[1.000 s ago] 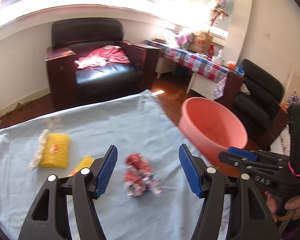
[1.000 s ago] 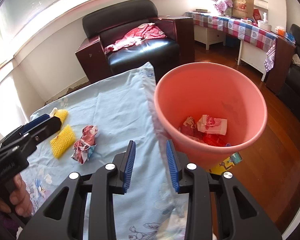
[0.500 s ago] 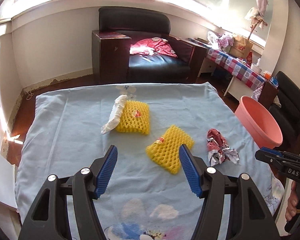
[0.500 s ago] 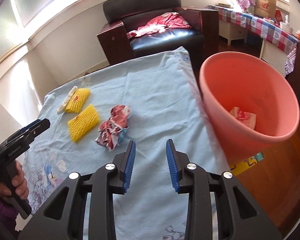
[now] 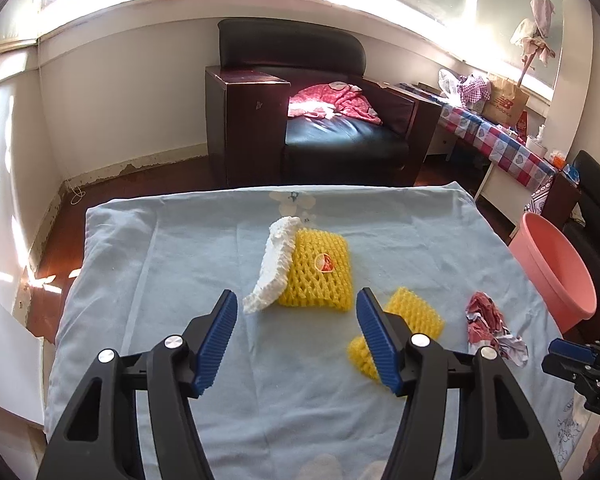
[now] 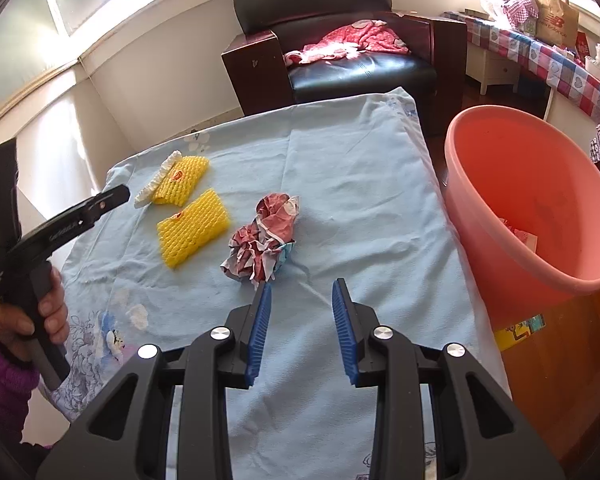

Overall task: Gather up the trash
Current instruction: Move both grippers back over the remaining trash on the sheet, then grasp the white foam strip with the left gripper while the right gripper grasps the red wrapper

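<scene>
On the light blue cloth (image 5: 204, 256) lie a yellow foam net (image 5: 318, 274) with a white foam strip (image 5: 274, 266) against its left side, a second yellow foam net (image 5: 414, 322), and a crumpled red-and-white wrapper (image 5: 486, 322). My left gripper (image 5: 294, 306) is open and empty, just short of the first net and strip. My right gripper (image 6: 302, 292) is open and empty, just behind the wrapper (image 6: 266, 238). The nets (image 6: 194, 226) lie left of it. The pink bin (image 6: 524, 204) stands at the table's right edge with trash inside.
A black armchair (image 5: 320, 120) with pink clothing stands beyond the table's far edge. A checkered-cloth table (image 5: 496, 136) with bags stands at the back right. Wooden floor surrounds the table. The left gripper's body (image 6: 60, 228) shows at left in the right wrist view.
My left gripper swung left from the wrapper to the far yellow net and strip. My right gripper swung left from the bin and now faces the wrapper.
</scene>
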A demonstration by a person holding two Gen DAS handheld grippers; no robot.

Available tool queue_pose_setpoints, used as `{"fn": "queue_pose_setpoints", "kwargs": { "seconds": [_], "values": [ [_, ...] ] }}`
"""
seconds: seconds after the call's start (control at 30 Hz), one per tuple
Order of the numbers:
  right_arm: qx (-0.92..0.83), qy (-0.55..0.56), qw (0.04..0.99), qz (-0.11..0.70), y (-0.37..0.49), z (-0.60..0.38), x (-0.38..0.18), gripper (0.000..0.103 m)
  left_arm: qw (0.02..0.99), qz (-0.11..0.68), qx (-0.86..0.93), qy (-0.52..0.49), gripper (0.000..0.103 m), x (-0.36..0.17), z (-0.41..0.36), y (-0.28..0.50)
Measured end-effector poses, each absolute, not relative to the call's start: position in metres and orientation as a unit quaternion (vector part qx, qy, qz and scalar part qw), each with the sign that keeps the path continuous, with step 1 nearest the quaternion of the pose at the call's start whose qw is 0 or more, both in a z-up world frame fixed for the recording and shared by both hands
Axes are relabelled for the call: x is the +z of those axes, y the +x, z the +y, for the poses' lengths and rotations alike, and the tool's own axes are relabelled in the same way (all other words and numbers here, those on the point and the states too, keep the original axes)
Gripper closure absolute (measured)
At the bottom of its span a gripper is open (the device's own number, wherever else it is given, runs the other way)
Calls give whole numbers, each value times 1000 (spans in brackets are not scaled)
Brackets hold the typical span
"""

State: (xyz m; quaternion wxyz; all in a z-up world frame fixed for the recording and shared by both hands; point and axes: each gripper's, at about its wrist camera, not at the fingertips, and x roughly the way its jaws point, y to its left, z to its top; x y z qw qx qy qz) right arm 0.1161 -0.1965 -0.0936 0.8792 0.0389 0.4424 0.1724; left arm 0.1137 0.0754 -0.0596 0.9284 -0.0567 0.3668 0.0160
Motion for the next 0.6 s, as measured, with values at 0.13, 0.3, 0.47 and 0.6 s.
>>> {"fn": "queue_pose_setpoints", "kwargs": {
  "seconds": [0.13,0.3,0.47,0.6],
  "values": [
    [175,35,876,448,118,-193,-97,71,919,388,27,-62,50,-73,88,137],
    [174,33,875,451,119,-191,-98,71,909,408,33,-85,56,-88,102,158],
    [178,33,876,447,121,-188,-95,71,897,424,23,-123,77,-101,111,163],
    [190,41,875,443,122,-185,-92,71,902,414,24,-123,78,-96,111,154]
  ]
}}
